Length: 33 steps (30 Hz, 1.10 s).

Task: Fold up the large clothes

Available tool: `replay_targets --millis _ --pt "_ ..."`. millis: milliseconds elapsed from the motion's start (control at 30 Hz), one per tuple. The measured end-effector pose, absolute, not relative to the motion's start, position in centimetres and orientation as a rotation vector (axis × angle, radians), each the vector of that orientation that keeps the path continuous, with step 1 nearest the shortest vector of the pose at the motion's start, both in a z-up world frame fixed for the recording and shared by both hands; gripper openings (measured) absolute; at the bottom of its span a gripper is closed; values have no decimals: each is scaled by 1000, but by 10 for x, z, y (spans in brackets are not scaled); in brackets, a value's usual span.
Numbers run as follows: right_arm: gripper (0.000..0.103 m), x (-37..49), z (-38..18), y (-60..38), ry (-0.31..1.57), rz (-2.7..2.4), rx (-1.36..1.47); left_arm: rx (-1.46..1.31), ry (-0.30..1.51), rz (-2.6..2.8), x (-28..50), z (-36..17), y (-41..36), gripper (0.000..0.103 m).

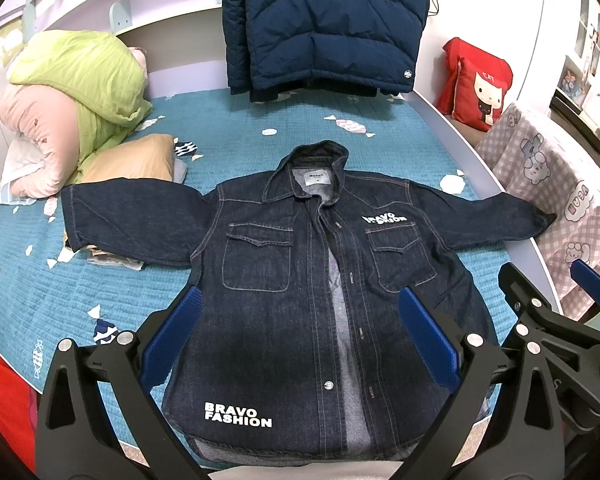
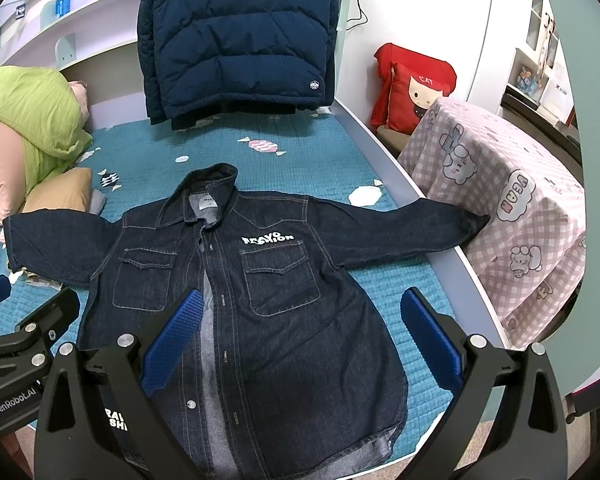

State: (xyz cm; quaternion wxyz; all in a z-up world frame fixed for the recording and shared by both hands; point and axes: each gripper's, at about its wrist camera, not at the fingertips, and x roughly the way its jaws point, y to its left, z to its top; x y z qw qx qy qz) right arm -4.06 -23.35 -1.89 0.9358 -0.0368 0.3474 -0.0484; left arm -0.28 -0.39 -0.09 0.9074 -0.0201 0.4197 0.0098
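Left wrist: denim shirt [image 1: 300,280] lay flat, front up, mid-frame on bed [image 1: 100,288], sleeves spread | left hand-held gripper [image 1: 300,340] released, empty, above hem | right hand-held gripper [image 2: 300,340] likewise | step: pre-fold | next: likely grasp a sleeve, fold inward.

Left gripper [image 1: 300,336] — black plastic frame, two angular arms rising from the lower corners of its own view, each ending in a blue finger pad [image 1: 171,336] with a ribbed, knurled face. Round silver screws sit at the pivot joints. Triangular cutouts in the lower arm sections. Right gripper [image 2: 300,336] is the same build — black linkages, blue textured pads, silver fasteners. At lower left of the right view, the left unit's body carries white "GenRobot.AI" lettering.
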Motion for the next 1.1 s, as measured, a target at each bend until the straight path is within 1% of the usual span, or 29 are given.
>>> replay_targets --millis 567,833,1100 --pt "96 -30 -23 -224 747 -80 -81 -67 876 5 3 -3 3 98" --pt "96 -11 -34 -198 813 -40 -88 -112 931 34 9 -16 33 98" --pt "96 15 -50 -157 890 66 -93 -180 993 94 15 -34 79 98"
